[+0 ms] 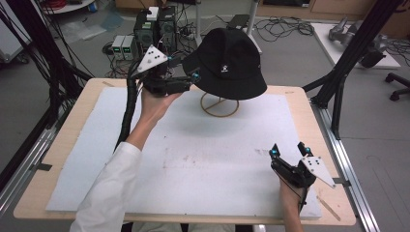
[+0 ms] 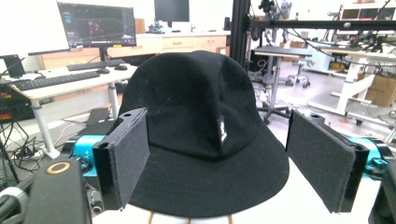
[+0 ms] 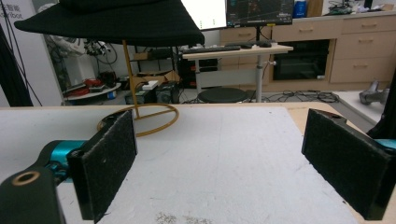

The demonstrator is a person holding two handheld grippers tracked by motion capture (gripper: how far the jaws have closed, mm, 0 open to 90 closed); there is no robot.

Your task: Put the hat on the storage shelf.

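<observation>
We have the black hat (image 1: 227,60) up on its gold stand (image 1: 220,107) at the far middle of the worktop (image 1: 63,159), crown up, brim sloping down all round. From the high view the hat covers the stand's post and top, so we see just the ring base on the white mat (image 1: 208,145). In the left gripper view the hat's lower brim runs off the bottom edge, with two stubs of the stand peeking beneath. In the right gripper view we catch the brim from below, its crown cut off at the top. There is a small white label on the crown facing the person, but we cannot read it in any view. The left gripper (image 1: 193,77) is held up at the hat's left side, jaws spread wide; in its own view the pads (image 2: 130,154) sit either side of the hat with clear gaps, so it grips nothing, and we cannot tell whether a tip brushes the brim. The right gripper (image 1: 288,150) rests low near the mat's right front corner, well away from the hat, jaws also spread and holding nothing.
</observation>
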